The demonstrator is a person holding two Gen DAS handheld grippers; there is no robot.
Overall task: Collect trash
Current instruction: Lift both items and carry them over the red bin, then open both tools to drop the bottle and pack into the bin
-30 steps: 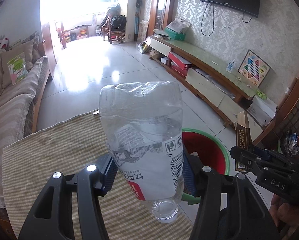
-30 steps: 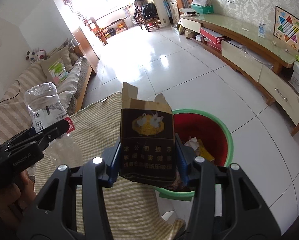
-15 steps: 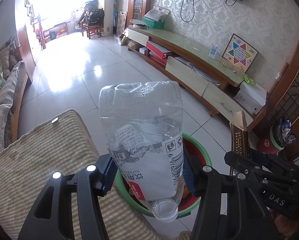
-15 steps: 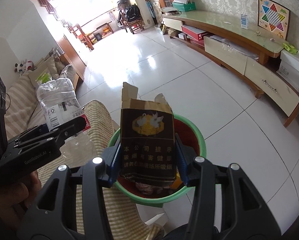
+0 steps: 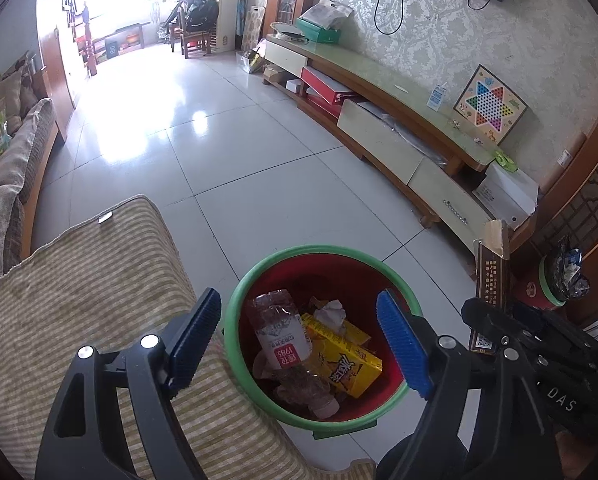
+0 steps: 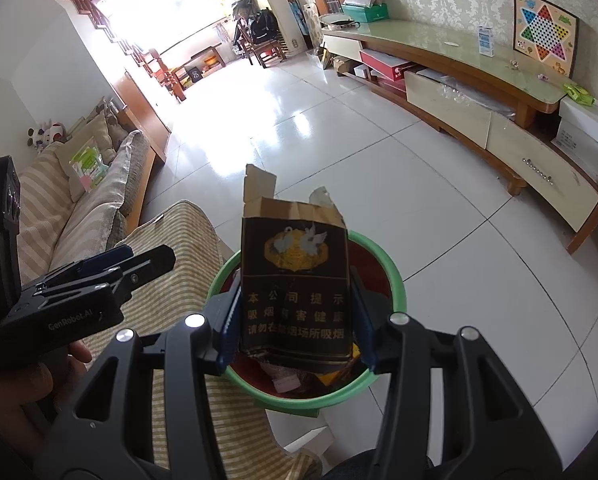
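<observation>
Left gripper [image 5: 299, 336] has just been opening; jaws wide, nothing between them. Bottle [image 5: 285, 340] lies inside the bin [image 5: 235, 312], beside a yellow box [image 5: 347, 356]. Right gripper [image 6: 295, 316], at the left one's 3 o'clock, clamps a dark carton [image 6: 295, 288] above the bin.

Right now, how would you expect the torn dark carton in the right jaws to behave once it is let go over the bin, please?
The torn dark carton looks like thin card, open and ragged at the top, so probably light and easily crushed. Its flat faces seem to suit the right gripper, shut on its sides, so slipping looks unlikely. Released above the green-rimmed bin, it may flutter or tumble rather than drop straight.
</observation>
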